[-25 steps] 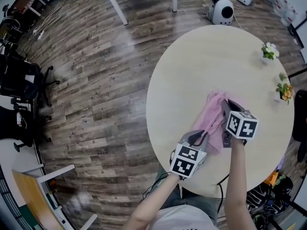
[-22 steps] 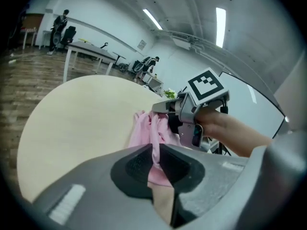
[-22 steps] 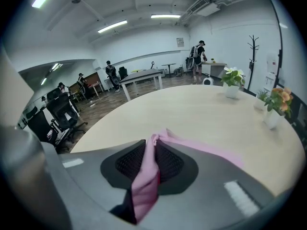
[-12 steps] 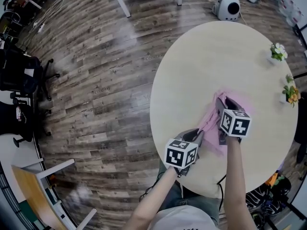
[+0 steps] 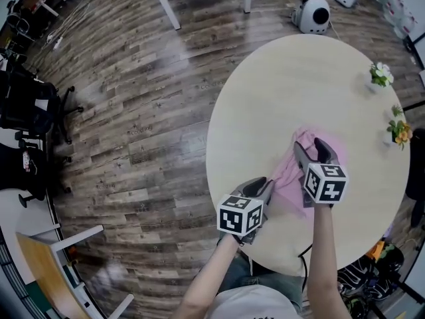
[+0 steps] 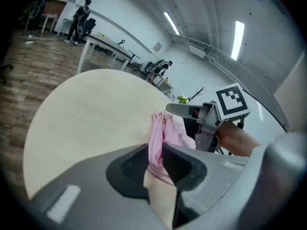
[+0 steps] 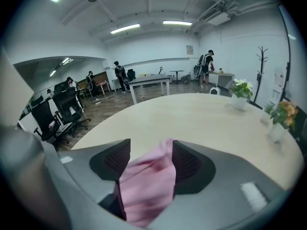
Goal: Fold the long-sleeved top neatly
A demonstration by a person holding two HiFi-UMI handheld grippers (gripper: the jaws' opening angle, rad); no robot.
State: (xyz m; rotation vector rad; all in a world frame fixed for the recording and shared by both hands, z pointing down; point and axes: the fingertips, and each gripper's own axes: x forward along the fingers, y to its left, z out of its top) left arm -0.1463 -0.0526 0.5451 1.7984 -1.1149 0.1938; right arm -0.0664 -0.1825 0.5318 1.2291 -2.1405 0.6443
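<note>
Our right gripper (image 5: 311, 147) has just been opening its jaws, which now stand wide with the pink top (image 5: 289, 173) lying loose between them. Our left gripper (image 5: 267, 186) has shifted toward the table (image 5: 279, 78) edge, clamped on the top's near end. Two potted plants (image 5: 376, 73) stand well beyond the right gripper.

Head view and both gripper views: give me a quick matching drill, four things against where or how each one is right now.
Things:
1. left tongs
2. right tongs
3. pink top
4. flower pots

States:
A. by the table's right-hand rim in the head view
B. open wide
C. bunched on the round table
D. clamped on fabric

Pairs: 1-D, 2-B, 3-C, 4-A.

The right tongs have just been opening, with pink fabric loose between them.
</note>
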